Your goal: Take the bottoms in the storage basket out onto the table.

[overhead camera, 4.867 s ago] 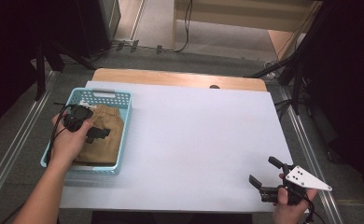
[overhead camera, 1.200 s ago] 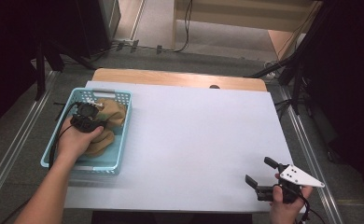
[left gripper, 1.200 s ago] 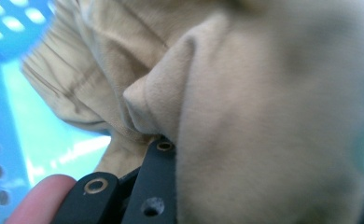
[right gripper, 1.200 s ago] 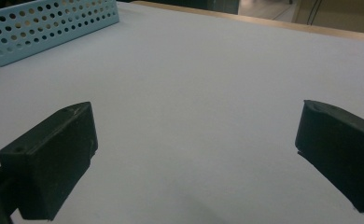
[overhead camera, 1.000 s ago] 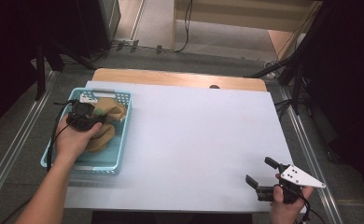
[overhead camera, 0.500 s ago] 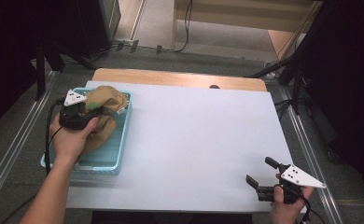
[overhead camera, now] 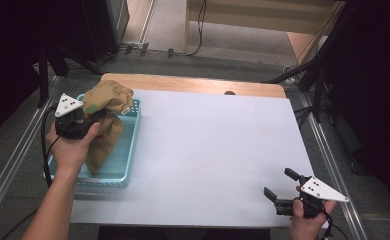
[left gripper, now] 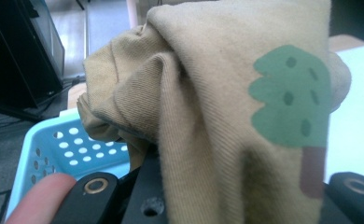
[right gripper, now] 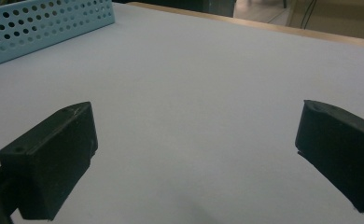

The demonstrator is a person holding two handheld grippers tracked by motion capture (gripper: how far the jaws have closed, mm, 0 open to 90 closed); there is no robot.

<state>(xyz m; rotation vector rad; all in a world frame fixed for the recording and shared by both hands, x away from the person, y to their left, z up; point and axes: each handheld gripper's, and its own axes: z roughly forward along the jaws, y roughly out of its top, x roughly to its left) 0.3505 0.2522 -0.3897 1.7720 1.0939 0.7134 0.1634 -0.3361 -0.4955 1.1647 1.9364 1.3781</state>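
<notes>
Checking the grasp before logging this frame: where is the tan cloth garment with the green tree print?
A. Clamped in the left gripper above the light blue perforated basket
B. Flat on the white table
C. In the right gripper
A: the left gripper is shut on the tan cloth garment, lifted over the light blue perforated basket.

Left tool (overhead camera: 94, 118) has lifted the tan garment (overhead camera: 105, 122) from the basket (overhead camera: 128, 155).

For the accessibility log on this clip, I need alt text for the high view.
The left tool lifts a tan cloth with a green tree print partly out of a light blue perforated basket at the left of a white table. The right tool rests open near the table's front right corner.
</notes>
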